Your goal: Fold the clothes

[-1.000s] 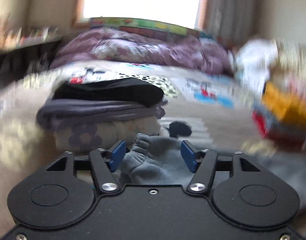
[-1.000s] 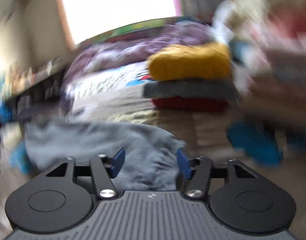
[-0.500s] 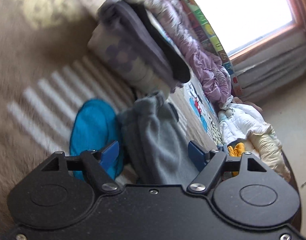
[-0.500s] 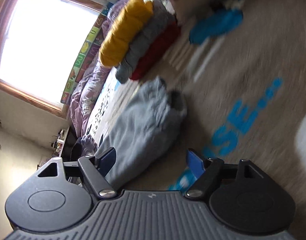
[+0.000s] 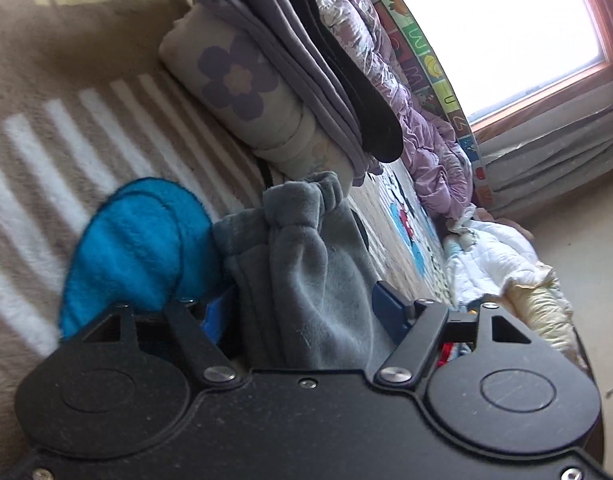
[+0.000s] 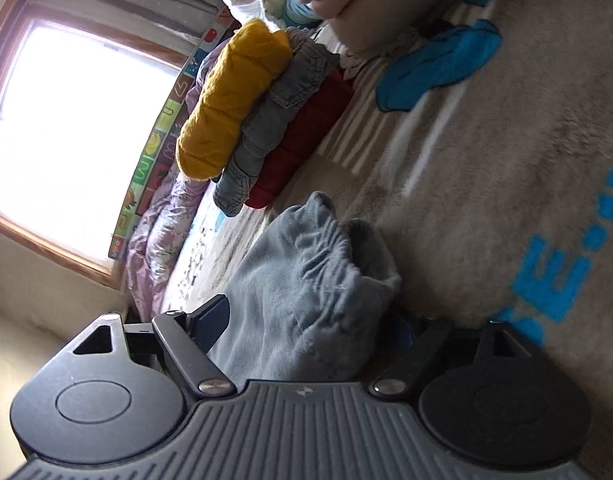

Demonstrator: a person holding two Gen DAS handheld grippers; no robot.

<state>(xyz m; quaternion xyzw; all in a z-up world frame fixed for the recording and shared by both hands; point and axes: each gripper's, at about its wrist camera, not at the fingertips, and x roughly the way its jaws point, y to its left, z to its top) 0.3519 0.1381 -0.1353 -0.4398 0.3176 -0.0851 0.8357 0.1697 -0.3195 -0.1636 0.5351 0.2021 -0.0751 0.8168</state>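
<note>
Soft, light, floppy gray pants (image 5: 306,280) on the bed (image 6: 486,200), bunched between both tongs. Left tongs (image 5: 302,312) and right tongs (image 6: 306,328) wide open (gripping nothing). Best grabbed at the 2 waistband corners.

A garment (image 5: 306,264) lies on the blanket (image 5: 46,80), with 1 folded stack (image 5: 274,60) behind it.

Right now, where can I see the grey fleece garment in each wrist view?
Left wrist: the grey fleece garment stands lower centre, between the jaws, right of a blue patch on the blanket.
Right wrist: the grey fleece garment lies lower centre, between the jaws, below the yellow, grey and red stack.
Shared landmark: the bright window.
</note>
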